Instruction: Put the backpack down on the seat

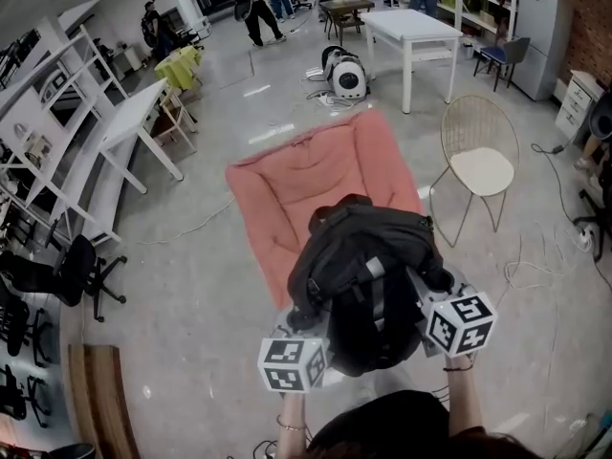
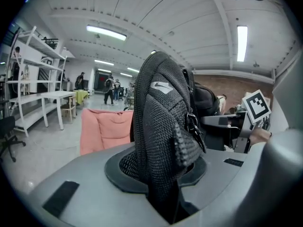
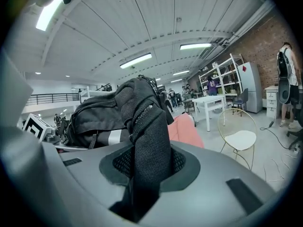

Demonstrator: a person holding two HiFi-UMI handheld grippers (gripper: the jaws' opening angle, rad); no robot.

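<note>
A black backpack (image 1: 368, 275) hangs in the air between my two grippers, just in front of a pink cushioned seat (image 1: 306, 185) that lies on the floor. My left gripper (image 1: 308, 338) is shut on a black mesh strap (image 2: 161, 141) of the backpack. My right gripper (image 1: 430, 316) is shut on another mesh strap (image 3: 147, 145). The bag's body (image 3: 97, 115) shows past the right jaws, with the pink seat (image 3: 184, 129) behind it. The pink seat (image 2: 102, 129) also appears left of the strap in the left gripper view.
A wire chair with a white seat pad (image 1: 480, 165) stands right of the pink seat. A white table (image 1: 413, 32) and a round white appliance (image 1: 346, 76) are farther back. White shelving (image 1: 57, 142) runs along the left. Cables (image 1: 535, 256) lie on the floor at right. People stand far off.
</note>
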